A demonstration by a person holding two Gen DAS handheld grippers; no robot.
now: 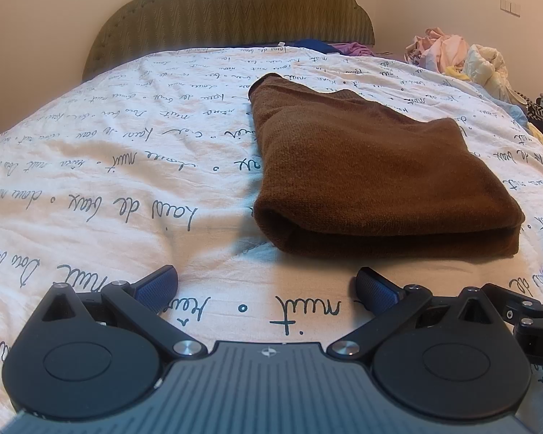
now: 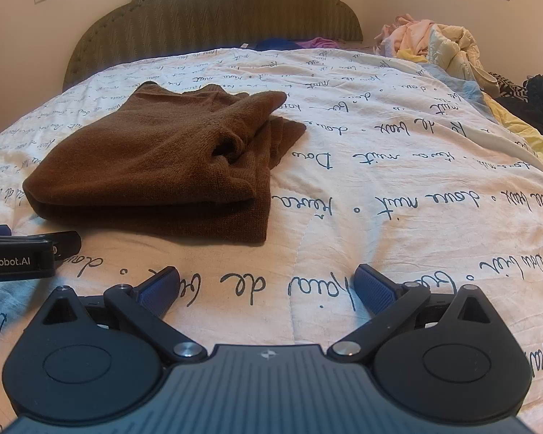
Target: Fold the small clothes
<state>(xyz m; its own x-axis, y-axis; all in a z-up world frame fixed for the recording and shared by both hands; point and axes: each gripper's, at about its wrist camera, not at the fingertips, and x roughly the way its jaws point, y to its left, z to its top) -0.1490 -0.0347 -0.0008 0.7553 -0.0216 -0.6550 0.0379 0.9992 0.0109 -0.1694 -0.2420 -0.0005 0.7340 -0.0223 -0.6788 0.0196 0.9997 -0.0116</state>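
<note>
A brown knit garment (image 1: 373, 177) lies folded on the white bedspread with script print (image 1: 126, 166). In the left wrist view it is ahead and to the right of my left gripper (image 1: 266, 284), which is open and empty just above the bedspread. In the right wrist view the garment (image 2: 155, 166) lies ahead and to the left, with a rumpled sleeve end on its right side. My right gripper (image 2: 266, 284) is open and empty, short of the garment's near edge. Each gripper shows at the edge of the other's view.
A green padded headboard (image 1: 231, 11) stands at the far end of the bed. A pile of loose clothes (image 2: 434, 47) lies at the far right, with dark and yellow items (image 2: 525, 115) along the right edge. Blue and purple clothes (image 2: 293, 42) lie by the headboard.
</note>
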